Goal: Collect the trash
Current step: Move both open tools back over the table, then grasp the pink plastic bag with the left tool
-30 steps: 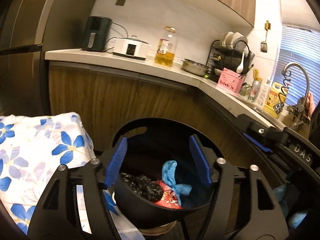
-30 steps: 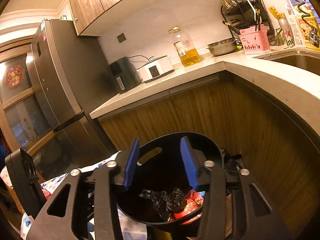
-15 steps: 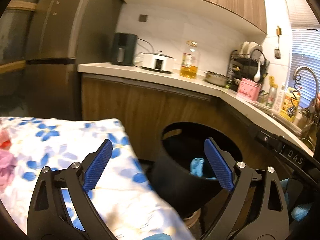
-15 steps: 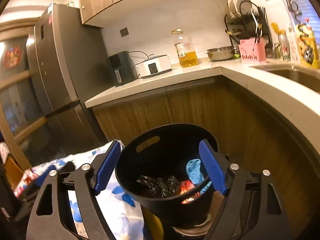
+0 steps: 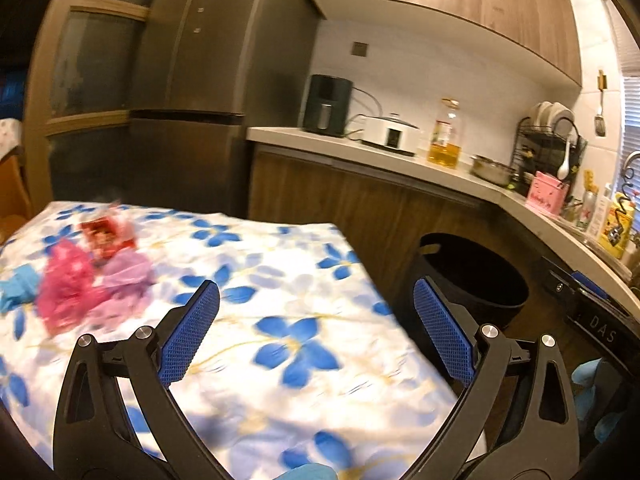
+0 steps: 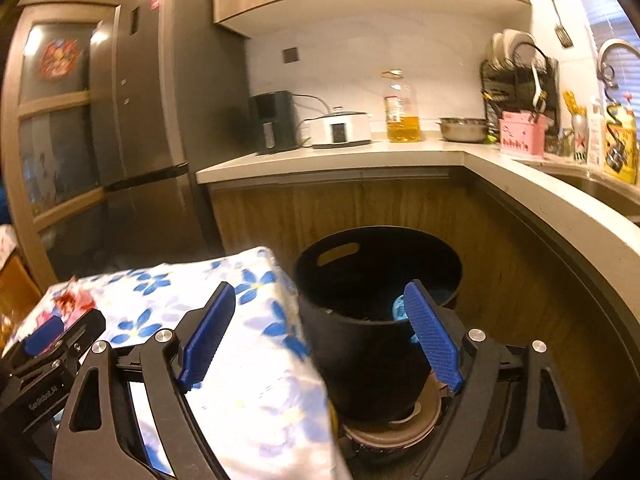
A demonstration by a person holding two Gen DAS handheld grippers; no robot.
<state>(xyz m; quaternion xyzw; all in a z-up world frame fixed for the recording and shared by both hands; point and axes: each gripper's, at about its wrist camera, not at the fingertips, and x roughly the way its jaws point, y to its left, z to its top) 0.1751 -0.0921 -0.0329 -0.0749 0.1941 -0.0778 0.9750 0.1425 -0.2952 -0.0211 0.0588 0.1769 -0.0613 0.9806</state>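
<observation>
My left gripper [image 5: 316, 336] is open and empty above the table with the blue-flower cloth [image 5: 288, 288]. Trash lies at the table's far left: a crumpled pink bag [image 5: 64, 292], a lilac wrapper [image 5: 128, 276], a red packet [image 5: 106, 236] and a blue glove [image 5: 16, 288]. The black bin [image 5: 476, 280] stands off the table's right edge. My right gripper [image 6: 320, 332] is open and empty just short of the bin [image 6: 360, 344], which holds a blue glove [image 6: 400, 308] and dark trash. The left gripper [image 6: 44, 344] shows at the left of the right wrist view.
A wooden counter [image 6: 360, 160] wraps behind and to the right of the bin, with an air fryer [image 6: 276, 120], cooker, oil bottle [image 6: 402, 108], steel bowl and dish rack on it. A tall fridge [image 6: 160, 100] stands at the left. The bin rests on a round stool [image 6: 392, 428].
Both grippers opened wide and pulled back from over the bin. The left one swung left over the table, bringing the trash pile into view.
</observation>
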